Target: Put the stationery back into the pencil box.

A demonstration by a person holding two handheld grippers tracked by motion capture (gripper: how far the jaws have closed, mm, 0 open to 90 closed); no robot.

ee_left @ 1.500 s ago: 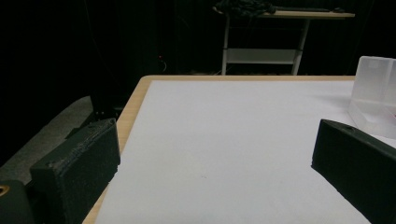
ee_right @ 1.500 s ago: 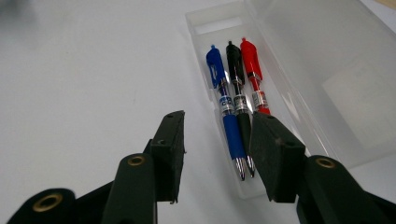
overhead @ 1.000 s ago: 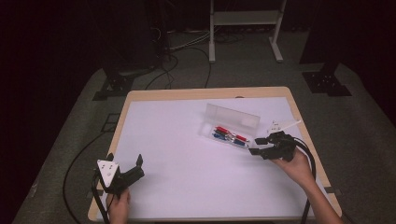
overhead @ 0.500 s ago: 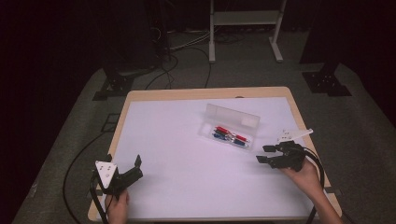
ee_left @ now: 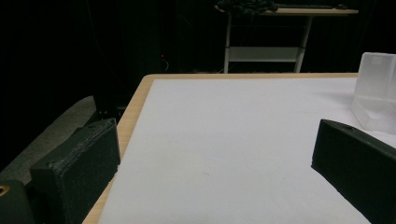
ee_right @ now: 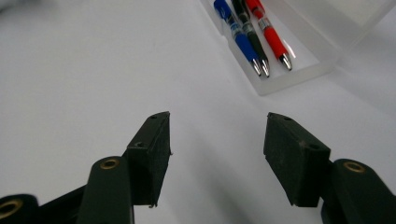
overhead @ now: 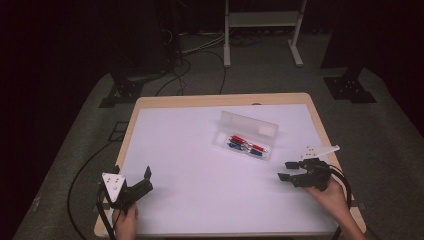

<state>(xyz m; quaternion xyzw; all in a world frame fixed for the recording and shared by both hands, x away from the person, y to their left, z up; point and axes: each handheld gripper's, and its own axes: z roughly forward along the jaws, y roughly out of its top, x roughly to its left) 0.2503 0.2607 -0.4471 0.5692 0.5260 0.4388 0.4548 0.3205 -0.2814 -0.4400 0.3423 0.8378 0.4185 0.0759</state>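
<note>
Black jaws gape on both the left gripper [overhead: 142,181] and right gripper [overhead: 288,170], hand-held low over the table [overhead: 200,100].

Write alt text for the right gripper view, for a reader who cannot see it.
The right hand-held gripper hovers with its two black jaws open and empty above a white table. Just beyond them lies a clear plastic case holding a blue pen, a black pen and a red pen side by side, tips toward the camera.

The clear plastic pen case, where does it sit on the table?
In the high view the clear plastic pen case lies open right of the table's centre, ahead of the right gripper.
</note>
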